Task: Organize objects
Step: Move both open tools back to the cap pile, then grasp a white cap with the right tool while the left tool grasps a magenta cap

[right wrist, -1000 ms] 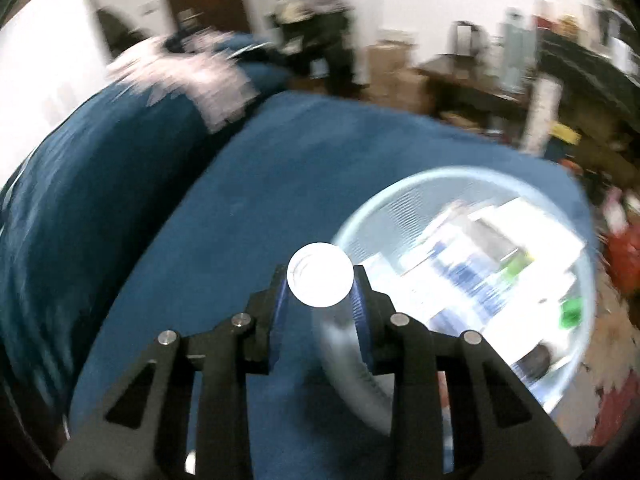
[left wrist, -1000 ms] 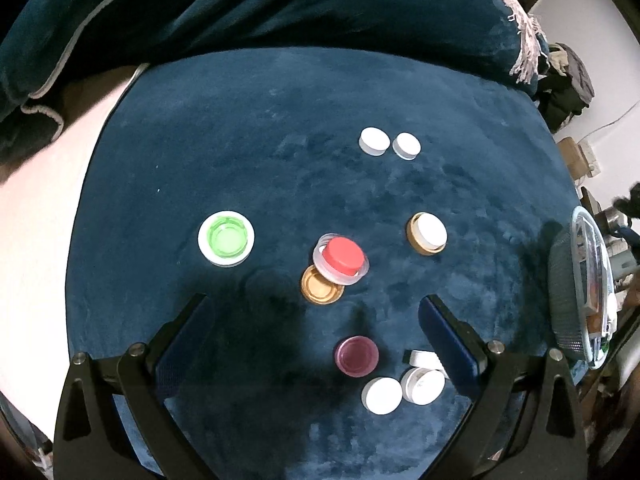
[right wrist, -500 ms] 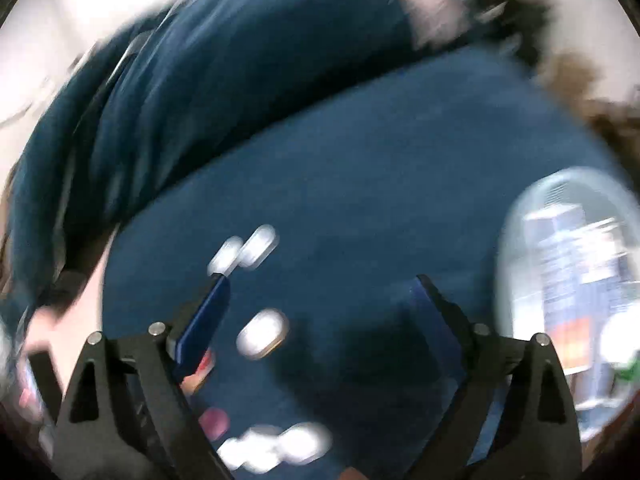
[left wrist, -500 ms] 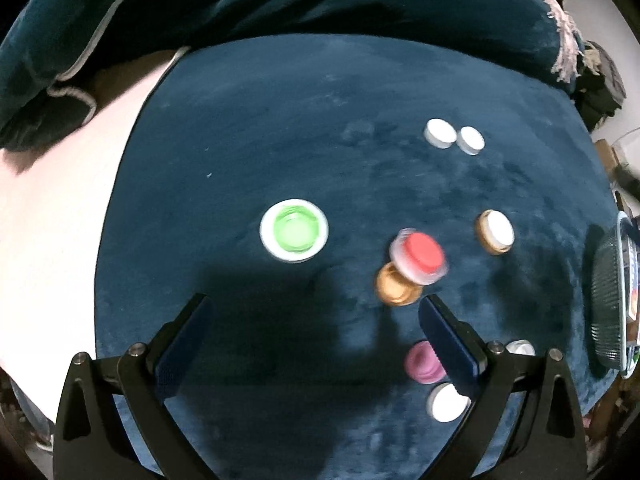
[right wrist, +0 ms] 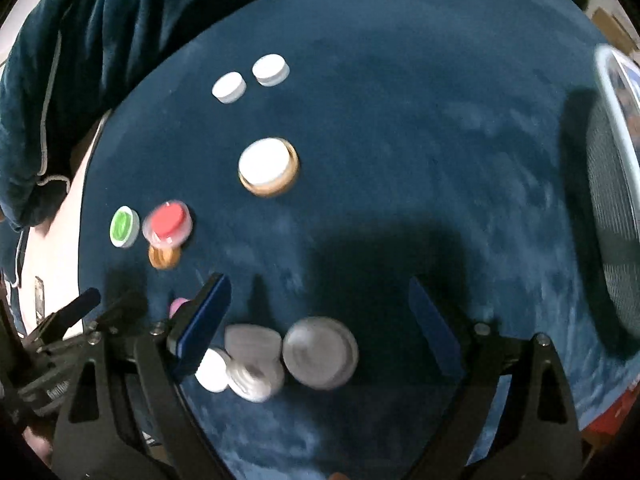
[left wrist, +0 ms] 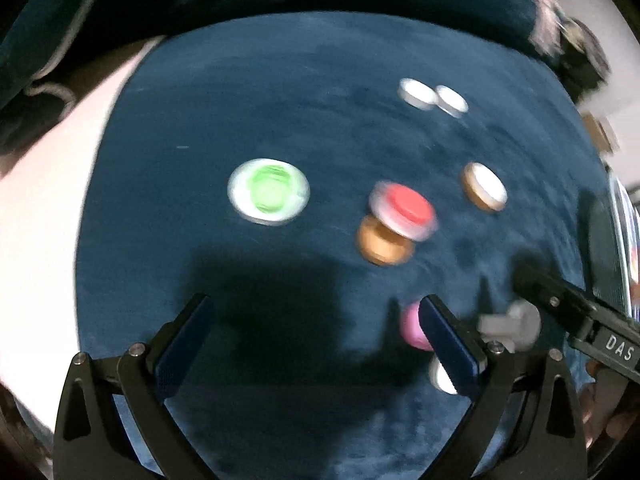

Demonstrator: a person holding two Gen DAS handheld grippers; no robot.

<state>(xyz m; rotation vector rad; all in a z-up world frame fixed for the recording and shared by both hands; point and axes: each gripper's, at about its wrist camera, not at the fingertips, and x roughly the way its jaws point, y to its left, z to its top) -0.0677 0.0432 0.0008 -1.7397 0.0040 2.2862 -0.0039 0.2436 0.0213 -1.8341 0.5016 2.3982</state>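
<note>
Round caps lie scattered on a dark blue plush cushion top [left wrist: 320, 92]. The left wrist view shows the left gripper [left wrist: 316, 344] with its jaws wide apart and nothing between them, over a bare shadowed patch near the cushion's near edge. Beyond it, from left to right, lie a white-rimmed cap with a green centre [left wrist: 269, 191], a red cap in a clear ring [left wrist: 404, 210] leaning on an orange-gold cap [left wrist: 382, 246], a white cap seated in a tan ring [left wrist: 485, 186], and towards the far edge two small white caps [left wrist: 433, 95] side by side. A pink cap [left wrist: 412, 326] sits just beside the left gripper's right finger, partly hidden by it.

Only the right wrist view shows clearly what lies near the near edge: the right gripper [right wrist: 320, 320] has just been opening and stands wide, gripping nothing. Between its fingers, apart from both pads, lie a blurred grey round cap [right wrist: 320, 354] and a greyish-white cap [right wrist: 252, 364], with a white cap [right wrist: 212, 368] at the left finger. This view also shows a white mesh basket [right wrist: 612, 208] at the cushion's right edge. The wide middle and right of the cushion are bare. The left edge borders a pale surface.
</note>
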